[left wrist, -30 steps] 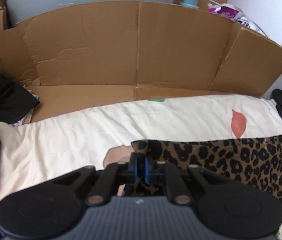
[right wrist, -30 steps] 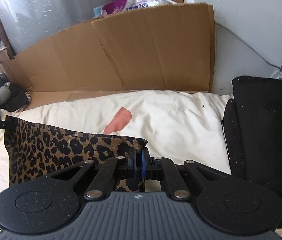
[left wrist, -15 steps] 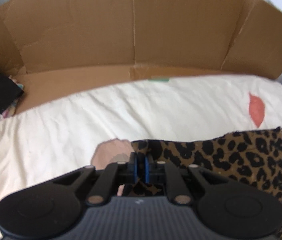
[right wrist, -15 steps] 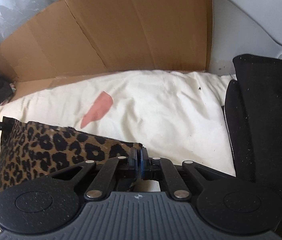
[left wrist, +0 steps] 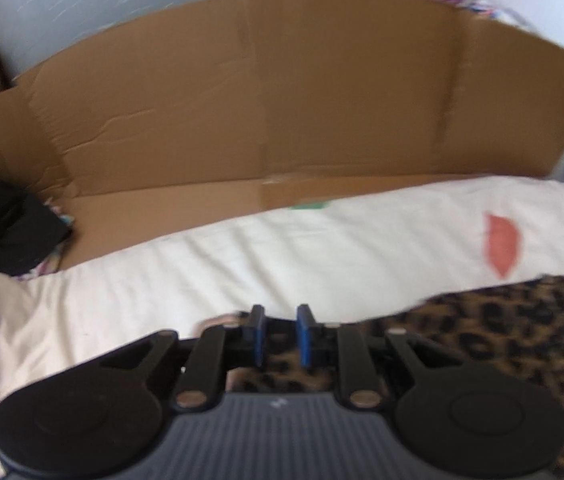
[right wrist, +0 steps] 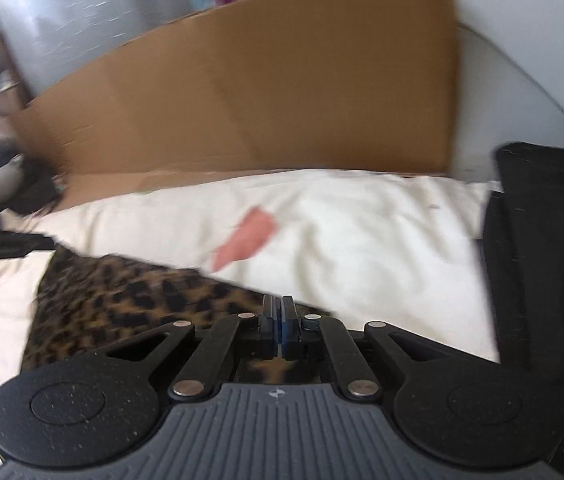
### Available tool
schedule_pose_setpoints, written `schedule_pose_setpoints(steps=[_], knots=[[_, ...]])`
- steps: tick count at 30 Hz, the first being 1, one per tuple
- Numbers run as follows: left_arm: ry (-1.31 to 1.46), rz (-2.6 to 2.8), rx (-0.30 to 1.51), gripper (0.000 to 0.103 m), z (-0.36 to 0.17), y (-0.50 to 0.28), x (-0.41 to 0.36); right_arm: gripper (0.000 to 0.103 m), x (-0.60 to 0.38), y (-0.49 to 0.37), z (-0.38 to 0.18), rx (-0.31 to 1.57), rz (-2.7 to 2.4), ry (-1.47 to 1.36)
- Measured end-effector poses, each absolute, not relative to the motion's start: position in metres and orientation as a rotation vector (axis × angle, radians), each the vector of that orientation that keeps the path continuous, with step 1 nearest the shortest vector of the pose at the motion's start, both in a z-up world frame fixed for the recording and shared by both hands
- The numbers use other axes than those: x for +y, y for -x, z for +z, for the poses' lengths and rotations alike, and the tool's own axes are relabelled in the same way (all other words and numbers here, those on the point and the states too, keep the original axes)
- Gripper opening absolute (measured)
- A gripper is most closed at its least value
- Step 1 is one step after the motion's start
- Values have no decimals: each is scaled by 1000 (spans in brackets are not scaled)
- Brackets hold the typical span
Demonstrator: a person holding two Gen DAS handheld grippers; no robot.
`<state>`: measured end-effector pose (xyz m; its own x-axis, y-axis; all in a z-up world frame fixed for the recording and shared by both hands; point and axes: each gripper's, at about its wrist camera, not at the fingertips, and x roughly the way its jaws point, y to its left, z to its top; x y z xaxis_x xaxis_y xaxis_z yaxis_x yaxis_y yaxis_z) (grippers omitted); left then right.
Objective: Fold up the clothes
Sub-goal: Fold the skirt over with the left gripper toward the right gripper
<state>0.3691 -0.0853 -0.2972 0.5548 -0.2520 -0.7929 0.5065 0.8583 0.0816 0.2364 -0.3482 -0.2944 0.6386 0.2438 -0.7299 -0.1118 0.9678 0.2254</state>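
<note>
Leopard-print cloth (right wrist: 121, 304) is lying on the cream sheet (left wrist: 241, 264), in front of the cardboard (left wrist: 282, 100). Left claw (left wrist: 279, 334) is opening over the cloth edge, pads apart. Right claw (right wrist: 280, 330) is clenching the cloth's corner.

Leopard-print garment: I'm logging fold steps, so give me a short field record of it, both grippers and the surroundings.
garment: leopard-print garment lying on the cream sheet
left gripper: left gripper jaws opening, a gap between the blue pads, cloth below them, not pinched
right gripper: right gripper shut on the garment's edge
backdrop: flattened cardboard sheet standing behind the cream sheet
right side: black fabric beside the cream sheet
image quality: both views motion-blurred
</note>
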Motion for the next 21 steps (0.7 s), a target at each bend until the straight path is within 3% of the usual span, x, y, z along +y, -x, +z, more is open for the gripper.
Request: schedule_pose_setpoints(steps=[10,16,21], knots=[[-261,-580,911,19,-289,-343,-117,2,-311,-238,-287,849,293,-128],[-257,-628,926,32,-296,-339,-129,18,-295,-240,-291,844,315,-101],[-316,-700,909,24,-302,-328,-145,18,-278,-244,-294,826,353,-38]])
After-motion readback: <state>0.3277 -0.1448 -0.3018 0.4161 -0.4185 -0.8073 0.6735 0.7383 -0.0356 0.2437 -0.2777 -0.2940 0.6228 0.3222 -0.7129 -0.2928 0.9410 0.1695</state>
